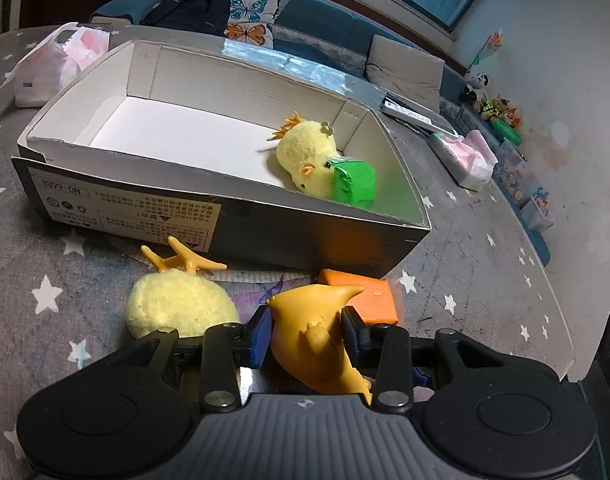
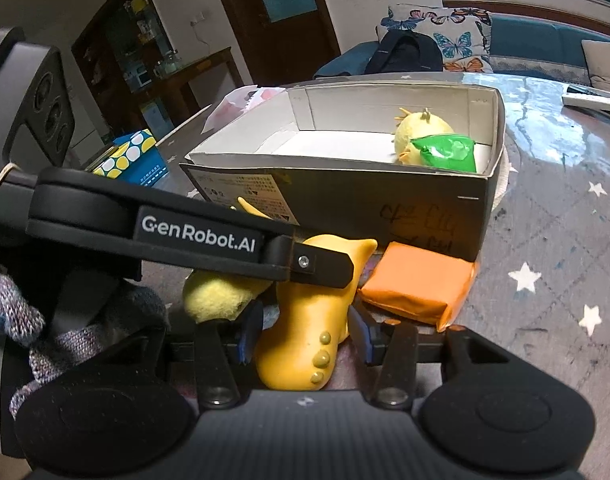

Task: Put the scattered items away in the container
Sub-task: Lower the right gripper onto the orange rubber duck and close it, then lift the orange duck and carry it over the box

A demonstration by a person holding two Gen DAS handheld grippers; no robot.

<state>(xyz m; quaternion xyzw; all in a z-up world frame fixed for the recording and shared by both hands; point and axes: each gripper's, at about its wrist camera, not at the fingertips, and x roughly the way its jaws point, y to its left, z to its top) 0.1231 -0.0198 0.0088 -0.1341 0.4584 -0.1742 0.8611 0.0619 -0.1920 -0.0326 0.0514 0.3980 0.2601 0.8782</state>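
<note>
An open cardboard box (image 1: 225, 216) (image 2: 345, 196) holds a yellow plush chick (image 1: 305, 152) (image 2: 421, 128) and a green packet (image 1: 353, 184) (image 2: 449, 152). In front of the box lie a second yellow plush chick (image 1: 177, 304) (image 2: 217, 296), an orange packet (image 1: 369, 292) (image 2: 417, 284) and an orange rubber toy (image 1: 313, 332) (image 2: 309, 336). My left gripper (image 1: 307, 332) is shut on the orange rubber toy. My right gripper (image 2: 305, 334) has its blue pads on both sides of the same toy. The left gripper's body (image 2: 185, 236) crosses the right wrist view.
The box stands on a grey star-patterned table (image 1: 485, 264) with a glass top. A white plastic bag (image 1: 61, 60) lies behind the box, a tissue pack (image 1: 465, 156) and remotes to the right. A blue dotted box (image 2: 133, 160) sits at the left. A sofa runs behind.
</note>
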